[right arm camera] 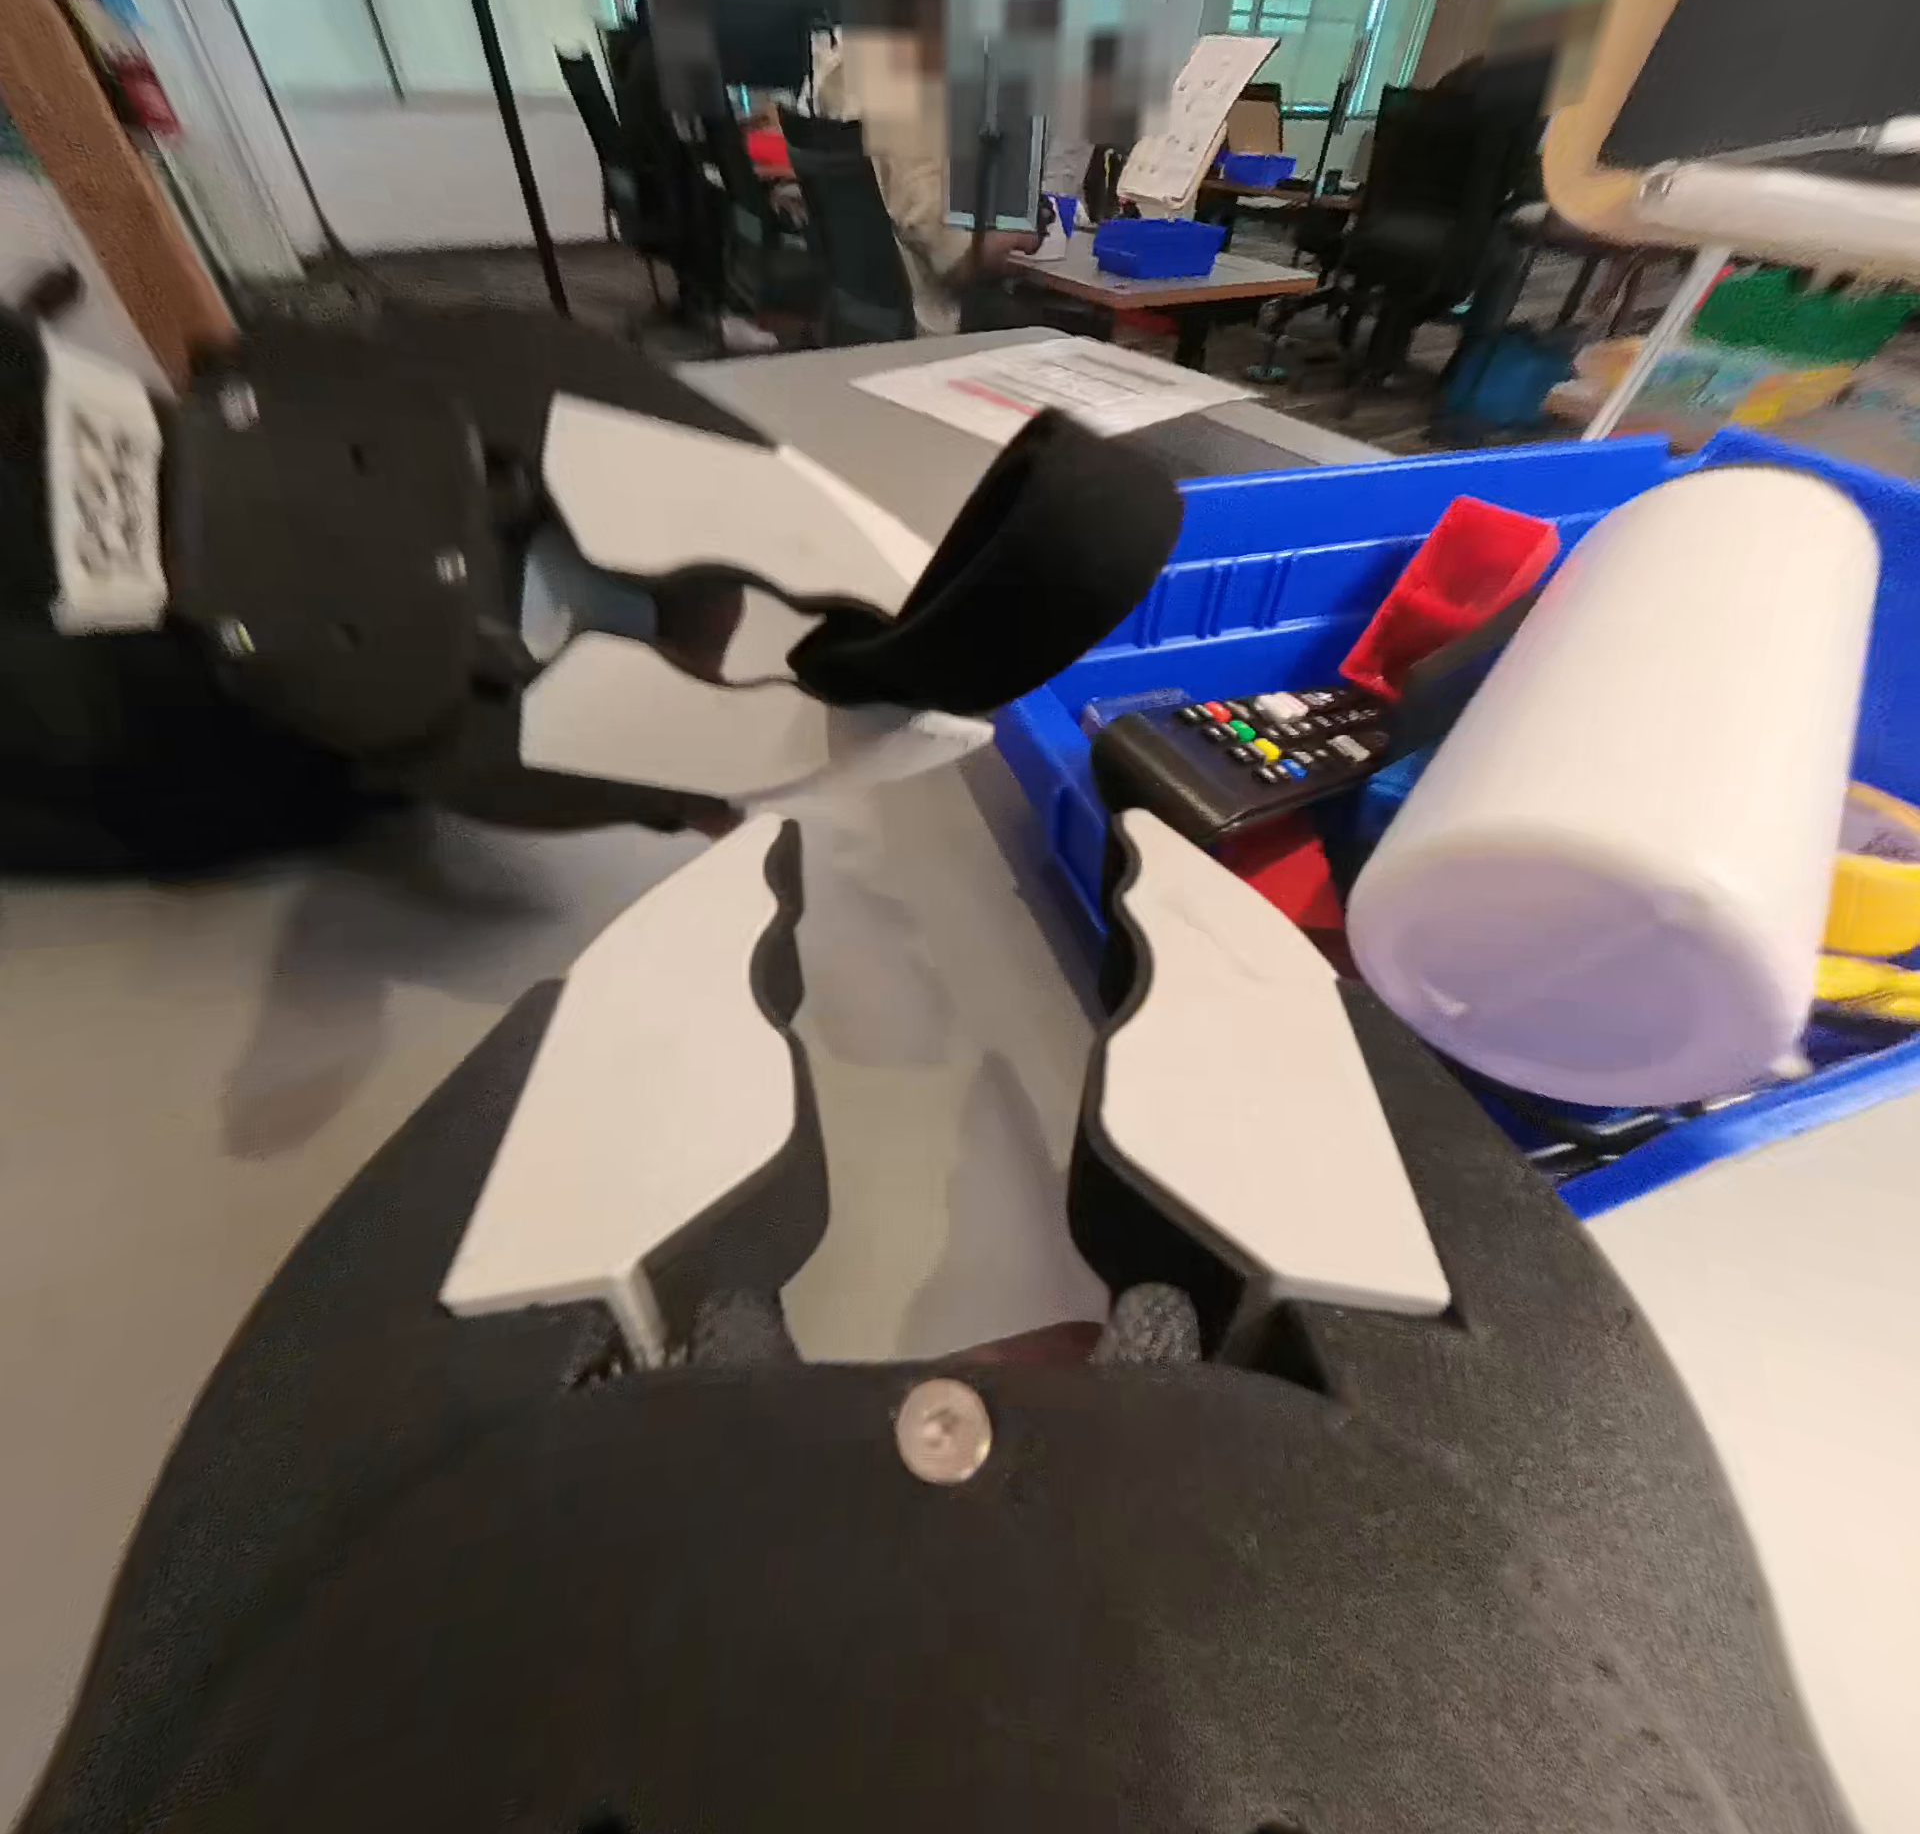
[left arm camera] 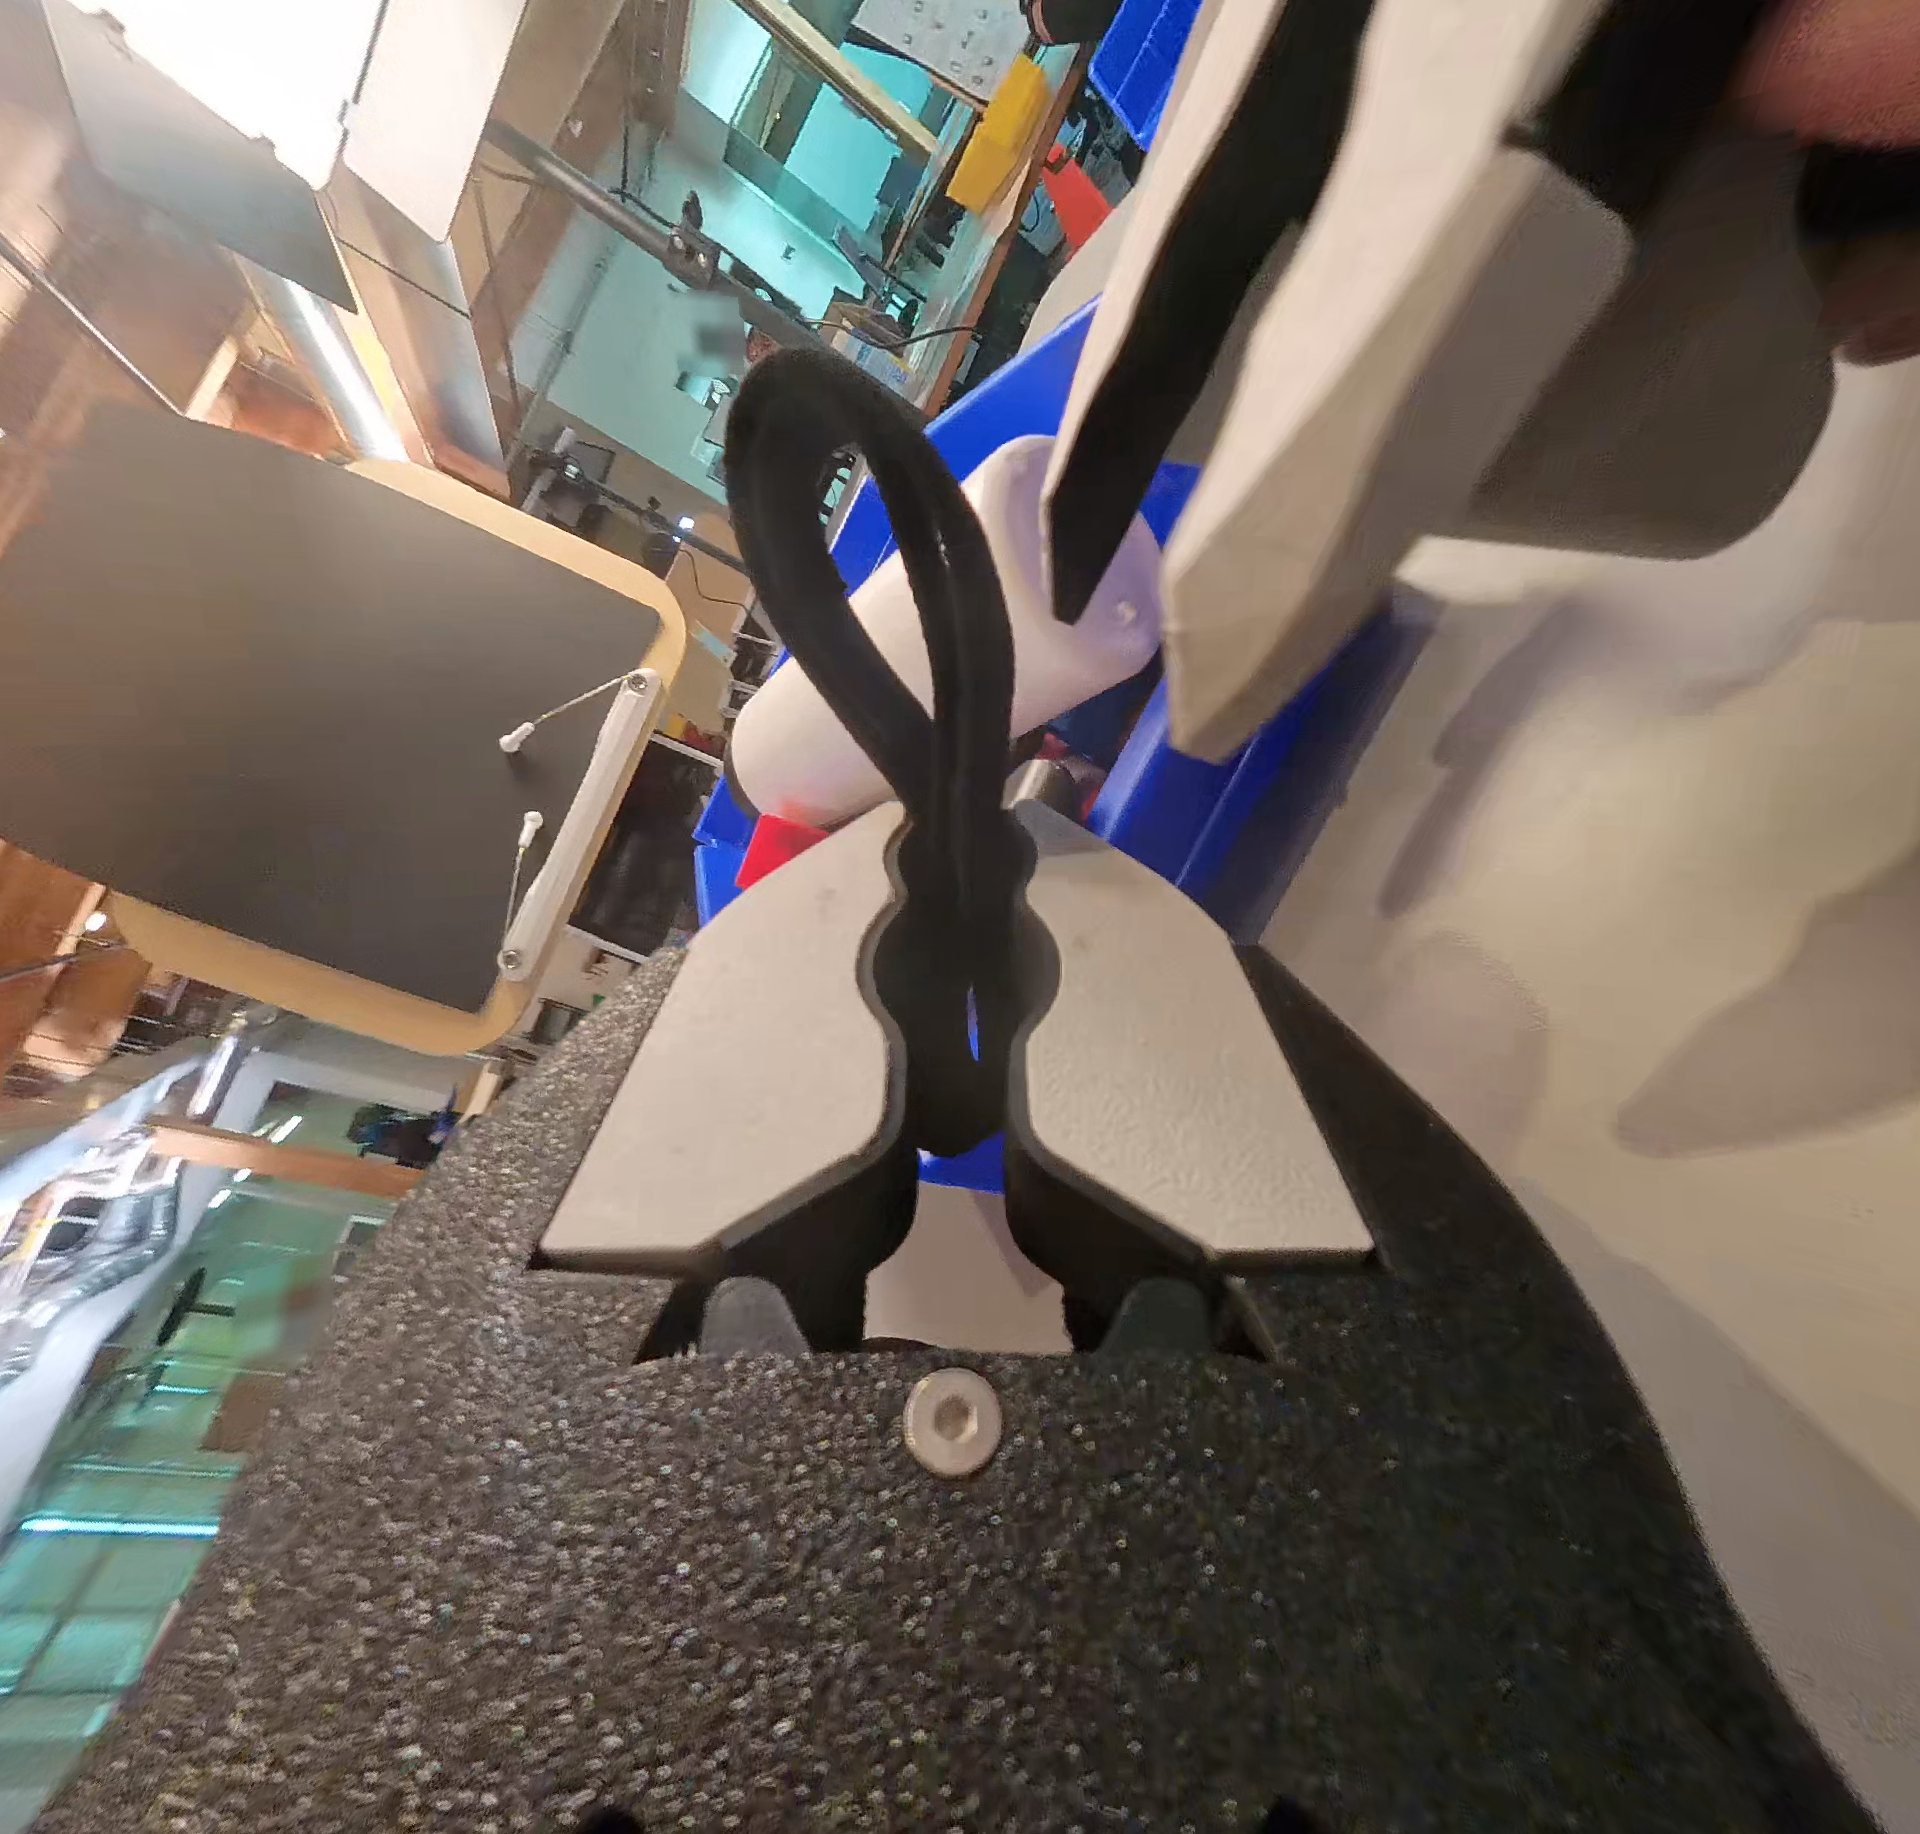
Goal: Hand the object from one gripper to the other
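In the left wrist view the left gripper [left arm camera: 961, 849] fills the foreground, its two grey fingers [left arm camera: 769, 1036] drawn nearly together and clamped on a black elastic loop [left arm camera: 883, 579]; the band's lower part is pinched in the scalloped gap between the pads, and the free loop stands out past the fingertips in a twisted teardrop; just beyond the loop a white cylinder [left arm camera: 831, 735] lies tilted in a blue bin [left arm camera: 1195, 808], with a small red piece [left arm camera: 774, 844] at its lower end; the right gripper [left arm camera: 1132, 600] reaches in from the upper right, one tip near the cylinder's end, close to the loop but apart from it. In the right wrist view the right gripper [right arm camera: 951, 849] sits nearest, its fingers [right arm camera: 644, 1078] spread wide with only the grey tabletop [right arm camera: 914, 1005] between them; ahead and to the left, blurred, the left gripper [right arm camera: 821, 698] holds the black elastic loop [right arm camera: 1008, 569] out over the table; to the right the blue bin [right arm camera: 1299, 558] holds a black remote control [right arm camera: 1236, 745], a red box [right arm camera: 1455, 579], the white cylinder [right arm camera: 1621, 797] and something yellow [right arm camera: 1875, 901]; farther off lie a sheet of paper [right arm camera: 1049, 382] on the table, then other tables, another blue bin [right arm camera: 1158, 246] and dark chairs [right arm camera: 852, 215].
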`<action>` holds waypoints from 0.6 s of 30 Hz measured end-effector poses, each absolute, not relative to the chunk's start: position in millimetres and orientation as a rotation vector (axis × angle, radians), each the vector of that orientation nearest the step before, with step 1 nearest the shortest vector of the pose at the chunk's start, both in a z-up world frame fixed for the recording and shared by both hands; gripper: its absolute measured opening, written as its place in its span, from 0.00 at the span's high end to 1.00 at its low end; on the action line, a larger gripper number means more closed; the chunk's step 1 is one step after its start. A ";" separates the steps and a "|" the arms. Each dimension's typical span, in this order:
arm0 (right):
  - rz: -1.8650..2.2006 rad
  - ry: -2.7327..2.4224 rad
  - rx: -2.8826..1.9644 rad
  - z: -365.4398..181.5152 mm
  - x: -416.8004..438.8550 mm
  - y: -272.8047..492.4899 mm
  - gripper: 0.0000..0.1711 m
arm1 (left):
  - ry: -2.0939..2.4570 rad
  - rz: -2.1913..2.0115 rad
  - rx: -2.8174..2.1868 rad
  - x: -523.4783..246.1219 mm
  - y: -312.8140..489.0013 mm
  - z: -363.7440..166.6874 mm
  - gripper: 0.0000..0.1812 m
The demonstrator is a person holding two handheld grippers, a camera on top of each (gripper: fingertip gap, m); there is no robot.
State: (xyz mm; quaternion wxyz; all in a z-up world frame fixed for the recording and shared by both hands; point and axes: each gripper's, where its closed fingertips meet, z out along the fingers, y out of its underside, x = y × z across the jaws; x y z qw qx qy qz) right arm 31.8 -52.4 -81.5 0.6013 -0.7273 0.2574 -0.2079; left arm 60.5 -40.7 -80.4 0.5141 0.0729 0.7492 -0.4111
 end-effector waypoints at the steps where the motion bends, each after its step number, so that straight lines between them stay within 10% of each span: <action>1: -0.436 0.620 -1.652 -78.6 32.3 -51.2 0.67 | 1.792 -0.973 0.185 60.8 -41.1 -81.1 0.92; 18: -0.359 0.634 -1.500 -71.6 38.5 -35.3 0.85 | 1.684 -0.901 0.333 48.3 -53.8 -80.5 0.88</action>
